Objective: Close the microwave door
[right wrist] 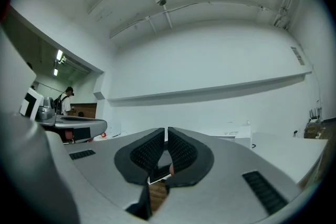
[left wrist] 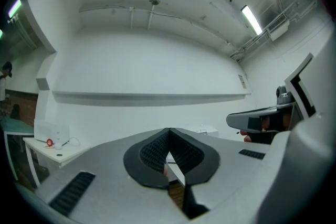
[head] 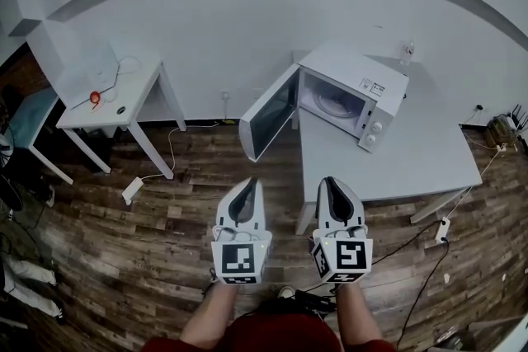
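Microwave [head: 361, 101] sits on the table [head: 404, 165], at one o'clock from both grippers and well apart. Its door [head: 269, 118] stands open toward nine o'clock. Left gripper [head: 251, 184] and right gripper [head: 329, 181]: jaws together, holding nothing.

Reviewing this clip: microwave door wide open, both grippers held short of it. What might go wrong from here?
1. The microwave door swings out beyond the white table's edge; a push on the wrong face would likely open it further.
2. The left gripper and right gripper are both shut, so a narrow tip could slide off the smooth door.
3. A hard shove may shift the microwave, which sits near the table's corner.
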